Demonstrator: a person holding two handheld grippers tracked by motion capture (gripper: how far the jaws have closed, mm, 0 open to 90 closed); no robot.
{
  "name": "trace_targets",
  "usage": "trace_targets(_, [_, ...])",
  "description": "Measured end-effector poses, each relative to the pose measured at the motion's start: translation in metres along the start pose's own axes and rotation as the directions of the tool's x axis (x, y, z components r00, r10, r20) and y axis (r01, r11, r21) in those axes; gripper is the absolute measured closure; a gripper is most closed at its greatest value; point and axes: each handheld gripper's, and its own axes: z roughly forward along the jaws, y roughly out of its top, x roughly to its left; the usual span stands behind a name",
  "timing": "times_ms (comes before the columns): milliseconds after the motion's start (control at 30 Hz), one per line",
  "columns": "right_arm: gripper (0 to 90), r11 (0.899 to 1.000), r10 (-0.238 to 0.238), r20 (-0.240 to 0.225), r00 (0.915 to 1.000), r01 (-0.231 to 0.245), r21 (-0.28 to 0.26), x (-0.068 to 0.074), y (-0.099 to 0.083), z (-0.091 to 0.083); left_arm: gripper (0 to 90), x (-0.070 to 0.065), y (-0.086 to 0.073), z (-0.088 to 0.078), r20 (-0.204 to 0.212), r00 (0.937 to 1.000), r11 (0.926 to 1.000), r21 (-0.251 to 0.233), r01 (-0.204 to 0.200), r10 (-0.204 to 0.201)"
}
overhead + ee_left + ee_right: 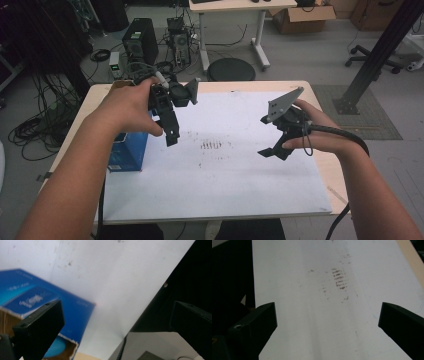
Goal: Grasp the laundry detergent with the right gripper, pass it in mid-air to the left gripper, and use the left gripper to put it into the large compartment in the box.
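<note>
High view, left hand-held gripper [171, 131]: it is hanging above the white sheet [220, 185], just beside the blue box [129, 152], with the person's left hand [131, 107] wrapping around its body.
High view, right hand-held gripper [272, 148]: it is hovering over the right part of the sheet, well apart from the box, with the right hand [315, 131] gripping it and its cable [350, 137] trailing across the wrist.
High view, blue box: it is sitting at the left edge of the bench [330, 170], partly under the left forearm.
High view, smudges [211, 145]: a small patch of dark marks is lying on the sheet between the two tools.

Left gripper view, left hand-held gripper [120, 322]: its two black jaws are standing wide apart with nothing between them.
Left gripper view, blue box [37, 300]: it is lying below and behind the left jaw, its torn open end showing brown card and something blue inside.
Left gripper view, white sheet [112, 277]: it is running under the box.

Right gripper view, right hand-held gripper [327, 322]: its jaws are also spread wide and holding nothing.
Right gripper view, smudges [339, 278]: the striped dark marks are lying on the sheet [312, 327] ahead of the jaws.
</note>
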Motion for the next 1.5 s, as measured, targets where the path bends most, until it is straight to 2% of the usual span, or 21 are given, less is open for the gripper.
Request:
trace_targets(100, [2.3,0.999,-0.006,-0.017,0.9998,0.007,0.049,-0.001,-0.001,0.004,0.2,-0.005,0.004,0.005,0.01,0.9985,0.9985,-0.011,-0.054,0.054])
trace_targets(167, [2.4,0.998,-0.007,-0.022,0.9997,0.009,0.067,-0.001,-0.002,0.005,0.2,-0.008,0.005,0.008,0.02,0.9953,0.9954,-0.016,-0.095,0.095])
trace_targets(300, [2.6,0.994,-0.017,-0.033,0.9993,0.021,0.111,-0.002,-0.002,0.007,0.2,-0.016,0.007,0.013,0.04,0.9837,0.9844,-0.023,-0.175,0.175])
trace_targets(433, [2.6,0.988,-0.015,-0.045,0.9989,0.022,0.152,-0.004,0.001,0.005,0.2,-0.019,0.009,0.018,0.054,0.9742,0.9756,-0.023,-0.218,0.219])
trace_targets(600, [2.7,0.98,-0.011,-0.054,0.9985,0.022,0.196,-0.01,0.001,0.007,0.2,-0.017,0.012,0.025,0.059,0.9705,0.9723,-0.016,-0.233,0.234])
trace_targets(767, [2.9,0.974,-0.011,-0.064,0.9979,0.025,0.227,-0.017,-0.001,0.012,0.2,-0.013,0.017,0.031,0.063,0.9634,0.9655,-0.024,-0.259,0.26])
trace_targets(933, [3.1,0.965,-0.008,-0.072,0.9974,0.027,0.263,-0.025,-0.004,0.017,0.2,-0.007,0.018,0.034,0.066,0.9621,0.9642,-0.037,-0.263,0.265])
trace_targets(1100, [3.3,0.959,0.003,-0.081,0.9967,0.02,0.283,-0.026,-0.01,0.022,0.2,-0.004,0.019,0.04,0.07,0.9613,0.9637,-0.036,-0.264,0.266])
trace_targets(1233, [3.4,0.957,0.011,-0.08,0.9967,0.013,0.289,-0.026,-0.013,0.023,0.2,-0.004,0.021,0.04,0.067,0.9608,0.963,-0.037,-0.267,0.269])
trace_targets(1500, [3.3,0.96,0.015,-0.069,0.9975,0.005,0.28,-0.026,-0.011,0.019,0.2,-0.004,0.023,0.035,0.063,0.9575,0.9593,-0.045,-0.279,0.281])
